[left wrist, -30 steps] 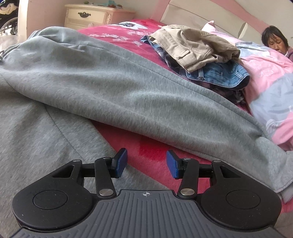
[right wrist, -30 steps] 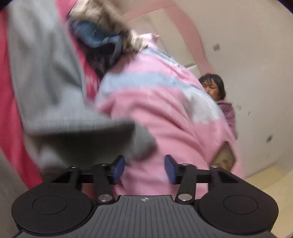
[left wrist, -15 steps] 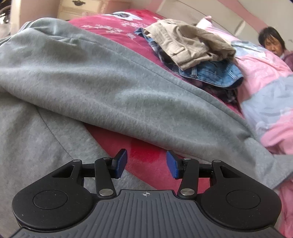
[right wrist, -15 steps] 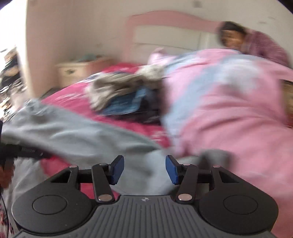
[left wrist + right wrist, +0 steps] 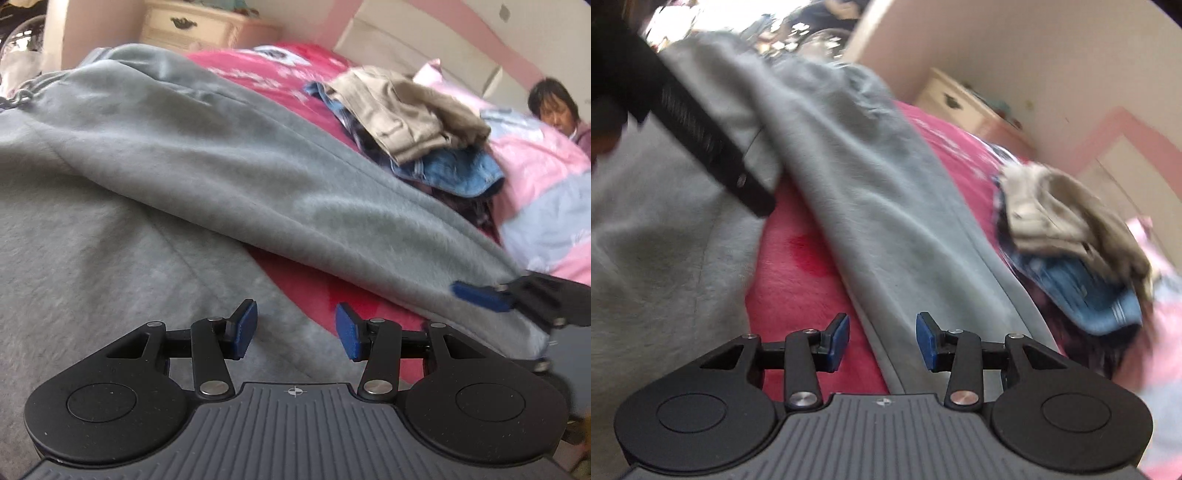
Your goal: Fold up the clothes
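Grey sweatpants (image 5: 207,177) sprawl across the red bed cover (image 5: 798,280), filling the left and middle of both views. The right gripper (image 5: 882,341) is at the leg's hem, lower centre, fingers closing with the cuff between them, not yet pinched. The left gripper (image 5: 295,334) hovers open over the other leg, empty. Judging by this, the grasp comes next: clamp the hem, then carry it toward the waistband at upper left.

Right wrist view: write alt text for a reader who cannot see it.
The right gripper, jaws closing, straddles the hem of a grey sweatpants leg spread over a red bedspread. The pads are not yet on the cloth. A pile of tan and denim clothes lies further up the bed.
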`<state>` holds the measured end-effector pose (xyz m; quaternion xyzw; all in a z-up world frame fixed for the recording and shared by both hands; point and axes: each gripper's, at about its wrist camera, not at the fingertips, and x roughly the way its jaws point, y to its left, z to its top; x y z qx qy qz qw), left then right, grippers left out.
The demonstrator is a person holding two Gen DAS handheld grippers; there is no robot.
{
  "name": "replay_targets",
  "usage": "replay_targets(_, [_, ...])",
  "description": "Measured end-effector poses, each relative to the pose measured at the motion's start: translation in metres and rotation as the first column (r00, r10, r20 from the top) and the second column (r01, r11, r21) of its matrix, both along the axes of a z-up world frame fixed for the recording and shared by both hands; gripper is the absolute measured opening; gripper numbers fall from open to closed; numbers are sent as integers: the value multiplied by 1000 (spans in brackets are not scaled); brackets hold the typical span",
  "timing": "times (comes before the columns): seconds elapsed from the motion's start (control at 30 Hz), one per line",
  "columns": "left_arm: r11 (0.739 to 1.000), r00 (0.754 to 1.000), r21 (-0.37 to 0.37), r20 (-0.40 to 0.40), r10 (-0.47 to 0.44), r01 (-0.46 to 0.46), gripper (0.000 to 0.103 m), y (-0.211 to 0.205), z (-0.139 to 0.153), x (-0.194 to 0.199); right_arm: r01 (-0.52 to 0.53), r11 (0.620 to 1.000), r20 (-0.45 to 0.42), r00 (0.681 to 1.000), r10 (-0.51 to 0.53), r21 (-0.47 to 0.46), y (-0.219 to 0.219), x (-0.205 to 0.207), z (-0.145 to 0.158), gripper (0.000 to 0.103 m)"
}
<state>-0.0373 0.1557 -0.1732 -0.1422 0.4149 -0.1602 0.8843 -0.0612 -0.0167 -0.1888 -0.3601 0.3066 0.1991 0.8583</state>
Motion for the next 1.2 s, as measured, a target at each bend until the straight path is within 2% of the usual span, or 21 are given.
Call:
replay_targets(0.1, [1000, 1000, -29, 2, 9, -9, 47, 8, -4, 2, 11, 999, 5, 1000, -11, -41, 7, 13, -10, 8])
replay_targets(0.17, [999, 1000, -49, 1, 11, -11, 47, 11, -5, 3, 69, 998, 56, 996, -69, -6, 2, 19, -1, 8])
replay_targets(0.27, [998, 1000, -57, 2, 5, -5, 47, 14, -6, 3, 179, 976, 71, 979, -189, 128, -14, 35, 22, 7])
replay_targets(0.37, [998, 1000, -66, 3, 3, -3, 47, 16, -7, 3, 218, 967, 72, 971, -228, 129, -17, 47, 21, 8])
replay_targets(0.47, [996, 1000, -88, 3, 23, -23, 47, 21, -5, 3, 192, 980, 0, 981, -192, 44, -11, 54, 0, 8])
replay_targets(0.53, [995, 999, -95, 7, 44, -43, 47, 25, -3, 4, 164, 986, -13, 986, -164, 10, -9, 52, -6, 10])
replay_targets(0.57, [994, 998, -94, 9, 58, -57, 47, 27, -2, 4, 161, 987, -15, 987, -161, 12, -9, 49, -3, 14])
replay_targets(0.63, [991, 995, -103, 18, 94, -91, 47, 35, 2, 5, 181, 982, -48, 983, -178, 62, -13, 43, 8, 38])
replay_targets(0.7, [986, 990, -105, 37, 136, -131, 47, 42, 6, 5, 202, 968, -94, 977, -190, 145, -23, 37, 21, 39])
replay_targets(0.77, [978, 981, -108, 58, 184, -177, 47, 50, 11, 4, 234, 943, -140, 969, -206, 236, -36, 30, 35, 40])
replay_targets(0.83, [969, 971, -117, 75, 227, -218, 48, 58, 14, 3, 281, 902, -185, 955, -231, 327, -50, 25, 49, 41])
replay_targets(1.0, [957, 958, -141, 95, 270, -255, 49, 52, 34, 13, 397, 758, -285, 915, -285, 517, -78, 23, 70, 41])
replay_targets(1.07, [960, 957, -151, 137, 256, -235, 49, 40, 55, 22, 422, 724, -297, 905, -304, 546, -80, 27, 73, 41])
replay_targets(1.2, [983, 964, -103, 205, 171, -153, 50, 7, 114, 57, 422, 682, -286, 906, -311, 597, -77, 34, 86, 41])
